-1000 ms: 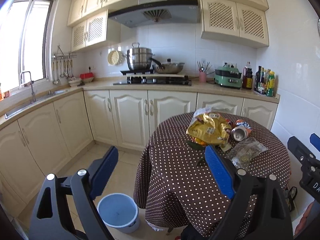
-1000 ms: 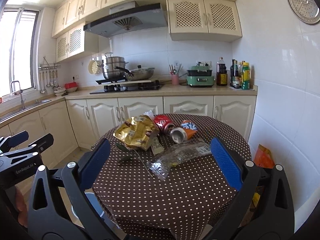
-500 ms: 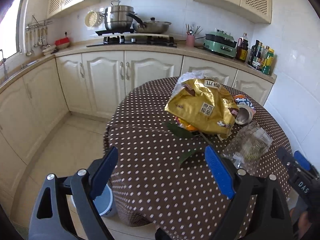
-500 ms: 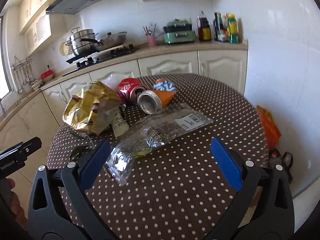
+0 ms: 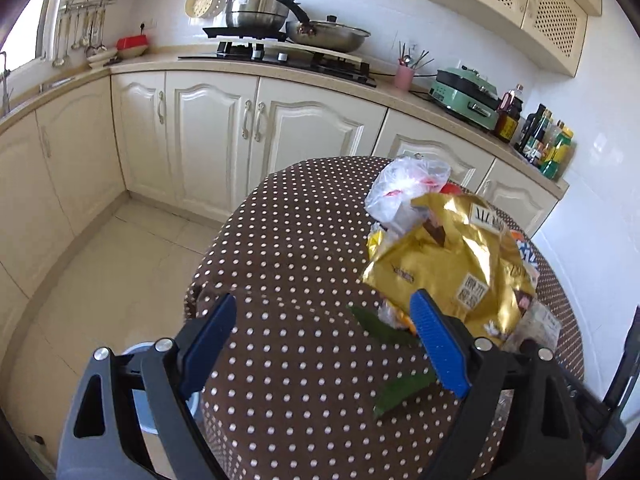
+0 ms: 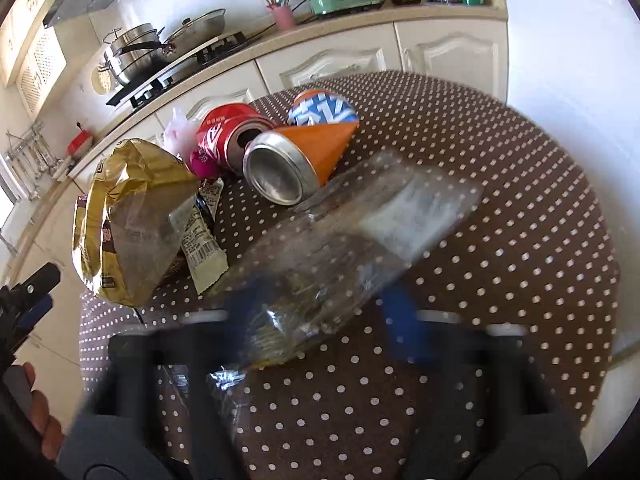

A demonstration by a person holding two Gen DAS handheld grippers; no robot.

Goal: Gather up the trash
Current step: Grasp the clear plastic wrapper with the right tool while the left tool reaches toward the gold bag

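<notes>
Nearest, at the bottom of the right wrist view, the right gripper [image 6: 320,312] is blurred, its jaws straddling one clear plastic bag [image 6: 344,240], seemingly mid-grasp; whether it pinches yet cannot be told. The left gripper [image 5: 324,344] hangs spread over the dotted table [image 5: 280,280], beside two green leaves [image 5: 400,392]. Further up lie one gold snack bag [image 5: 452,268], likely next, and two cans [image 6: 280,160].
</notes>
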